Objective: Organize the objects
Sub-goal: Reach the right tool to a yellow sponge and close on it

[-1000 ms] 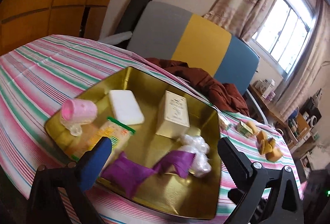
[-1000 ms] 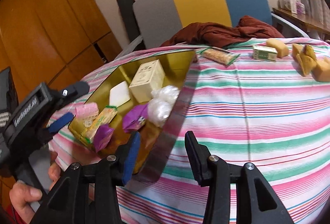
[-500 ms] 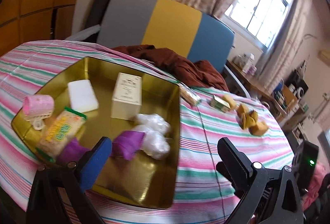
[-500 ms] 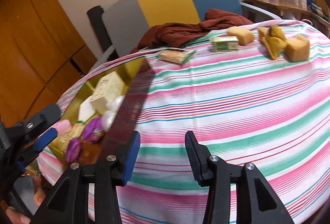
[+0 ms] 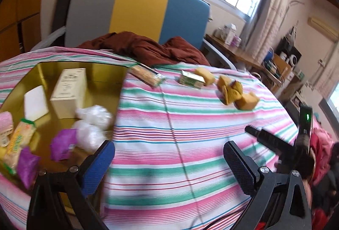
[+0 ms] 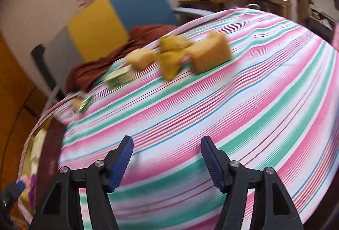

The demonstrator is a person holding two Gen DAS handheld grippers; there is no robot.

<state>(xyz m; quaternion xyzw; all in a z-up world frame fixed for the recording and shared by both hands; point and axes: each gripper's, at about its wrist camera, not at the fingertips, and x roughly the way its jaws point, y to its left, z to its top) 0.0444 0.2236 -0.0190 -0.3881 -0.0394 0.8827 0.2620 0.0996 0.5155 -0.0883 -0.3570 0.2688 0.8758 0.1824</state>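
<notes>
Sponges (image 5: pixel 237 90) lie in a yellow cluster far across the striped tablecloth (image 5: pixel 190 145), just beside a small green box (image 5: pixel 190 80) and a long snack pack (image 5: pixel 146 75). The left gripper (image 5: pixel 169 158) hangs wide open and empty near the gold tray (image 5: pixel 101 71) — a cream box (image 5: pixel 70 90) stands inside it. The right gripper (image 6: pixel 167 158) is open too, holding nothing, well short of the sponges.
</notes>
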